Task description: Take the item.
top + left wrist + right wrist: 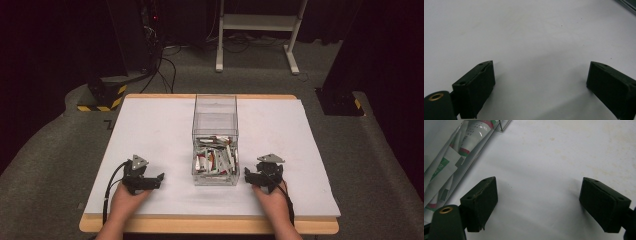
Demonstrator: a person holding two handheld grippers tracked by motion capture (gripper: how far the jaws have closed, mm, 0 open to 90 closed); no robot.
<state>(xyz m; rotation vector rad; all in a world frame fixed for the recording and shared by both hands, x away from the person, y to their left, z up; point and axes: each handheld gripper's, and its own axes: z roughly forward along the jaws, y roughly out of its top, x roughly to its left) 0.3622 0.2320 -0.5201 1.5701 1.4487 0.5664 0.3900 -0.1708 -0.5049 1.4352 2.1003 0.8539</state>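
Observation:
A clear plastic box (215, 140) stands in the middle of the white table top (150, 130), and its near half holds several white tubes (215, 161) with red and green print. My left gripper (156, 180) rests low on the table to the left of the box, held by a hand, its jaws wide apart with bare table between them (540, 82). To the right of the box my right gripper (248, 175) also rests open on the table, close to the box wall. In the right gripper view (537, 200) the tubes (451, 157) show through the clear wall at the upper left.
The white sheet lies on a wooden table whose edge (210, 225) runs along the front. Beyond the table are grey carpet, cables (165, 70), a white frame's legs (255, 35) and a yellow-black striped base (100, 97).

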